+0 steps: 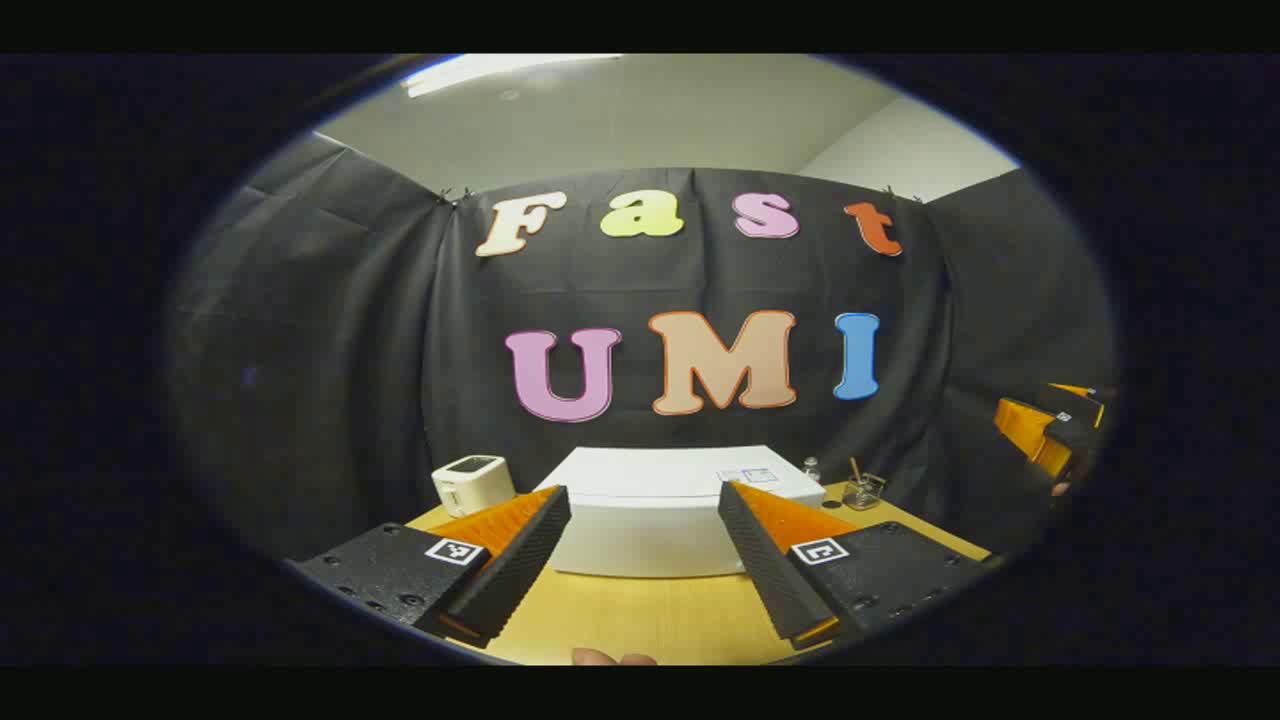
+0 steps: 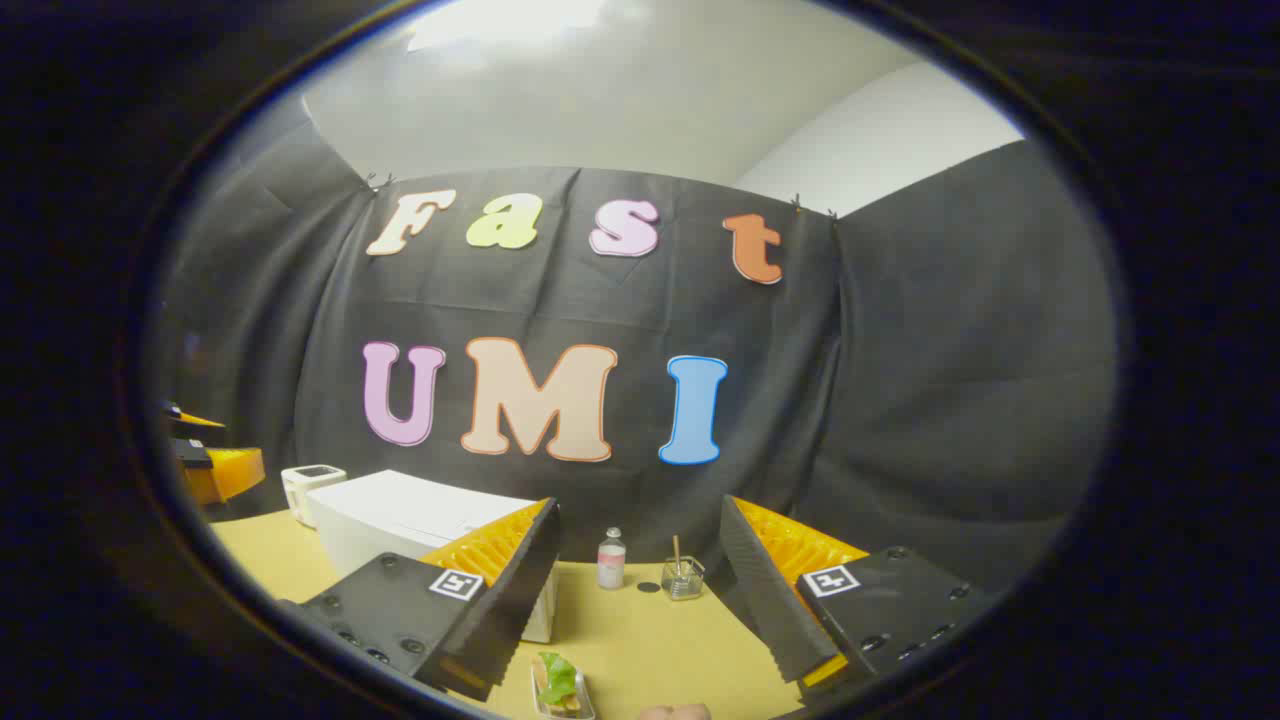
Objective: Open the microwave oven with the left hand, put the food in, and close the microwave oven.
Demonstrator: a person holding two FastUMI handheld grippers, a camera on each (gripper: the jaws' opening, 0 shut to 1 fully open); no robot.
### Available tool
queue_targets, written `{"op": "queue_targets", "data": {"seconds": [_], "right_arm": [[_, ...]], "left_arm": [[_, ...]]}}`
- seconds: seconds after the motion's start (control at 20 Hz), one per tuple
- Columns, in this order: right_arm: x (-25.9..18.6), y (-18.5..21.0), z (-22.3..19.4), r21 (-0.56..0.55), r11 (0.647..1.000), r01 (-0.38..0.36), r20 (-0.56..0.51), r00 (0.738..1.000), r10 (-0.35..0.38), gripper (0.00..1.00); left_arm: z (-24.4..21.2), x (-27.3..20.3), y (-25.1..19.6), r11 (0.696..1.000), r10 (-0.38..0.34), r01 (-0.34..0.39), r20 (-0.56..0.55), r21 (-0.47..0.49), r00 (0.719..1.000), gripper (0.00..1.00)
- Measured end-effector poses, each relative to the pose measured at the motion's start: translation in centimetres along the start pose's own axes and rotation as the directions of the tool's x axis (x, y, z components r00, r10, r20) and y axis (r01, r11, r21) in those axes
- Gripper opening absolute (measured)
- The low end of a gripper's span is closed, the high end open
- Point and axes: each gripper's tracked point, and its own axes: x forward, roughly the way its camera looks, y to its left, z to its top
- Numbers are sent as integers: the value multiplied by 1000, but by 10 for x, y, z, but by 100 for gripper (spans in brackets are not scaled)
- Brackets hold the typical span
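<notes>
Two grippers were held above one pale wooden table (image 1: pixel 640 620) in a booth hung with black cloth, under a white ceiling with a light panel. Left gripper (image 1: pixel 645 560): jaws spread wide, nothing between them. Directly ahead of it, framed between its fingers, stood the white microwave oven (image 1: pixel 660 515), closed, its long axis running across the gripper's line of sight and its front face toward the gripper. Ahead and to the left of that gripper sat a small white appliance (image 1: pixel 473 483) with a dark top panel. Right gripper (image 2: pixel 640 590): jaws likewise spread wide, holding nothing. Ahead of it, between the fingers and near the cloth, stood a small clear bottle (image 2: pixel 611 560) with a pale label, and just beside that a small glass jar (image 2: pixel 684 578) with a thin stick standing in it. Below it, close to its left finger, lay a shallow clear dish (image 2: pixel 560 690) holding the food (image 2: pixel 558 677), green leaves showing; the dish's long axis ran roughly away from the gripper. Contents of the bottle could not be told.
</notes>
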Motion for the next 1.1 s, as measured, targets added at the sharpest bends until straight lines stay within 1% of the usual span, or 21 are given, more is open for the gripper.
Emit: {"op": "queue_targets", "data": {"seconds": [0.15,0.2,0.25,0.3,0.35,0.4,0.45,0.5,0.55,0.7,0.75,0.8,0.85,0.9,1.0,1.05,1.1], "right_arm": [[2,1,8,13,1000,-7,12,1000,7,96],[3,2,8,25,1000,-9,8,1000,9,99],[3,0,4,30,999,-12,1,1000,12,96],[3,-3,2,24,1000,-16,0,1000,16,99],[2,-4,1,14,1000,-26,-2,1000,26,96],[3,-5,-2,2,999,-35,-8,999,35,96],[2,-8,-7,-5,999,-37,-13,999,37,99],[3,-9,-9,-4,999,-41,-19,999,41,96],[2,-10,-9,1,999,-43,-21,999,43,96],[8,-9,-8,-2,999,-48,-13,999,48,96],[9,-8,-11,-9,999,-47,-18,999,47,99],[10,-8,-12,-12,999,-48,-21,999,48,99],[11,-7,-12,-11,999,-51,-22,998,51,99],[11,-6,-11,-9,999,-53,-20,998,53,96],[11,-6,-10,-14,999,-51,-15,999,51,96],[11,-6,-10,-19,999,-51,-15,999,50,96],[11,-5,-10,-22,998,-52,-15,999,51,99]], "left_arm": [[1,3,1,1000,10,-10,5,-3,1000,94],[-2,3,0,1000,15,-15,0,-1,1000,96],[-3,4,-4,1000,12,-12,-4,2,1000,93],[-3,4,-11,1000,2,-2,-2,1,1000,94],[-1,3,-16,1000,-6,6,6,3,1000,94],[0,3,-19,1000,-10,10,11,9,1000,94],[-1,2,-21,1000,-13,13,15,14,1000,93],[-3,2,-23,1000,-12,12,15,18,1000,94],[-5,1,-24,1000,-11,11,9,22,1000,93],[-10,2,-24,1000,-5,5,-2,26,1000,98],[-10,4,-25,1000,-8,8,-6,27,1000,96],[-10,5,-25,999,-12,12,-7,31,1000,94],[-9,5,-25,999,-14,14,-4,38,1000,94],[-8,6,-24,999,-15,15,-1,46,1000,94],[-9,7,-25,999,-17,16,3,52,1000,94],[-10,8,-26,999,-19,19,-1,48,1000,96],[-12,7,-27,999,-21,21,-6,44,1000,96]]}}
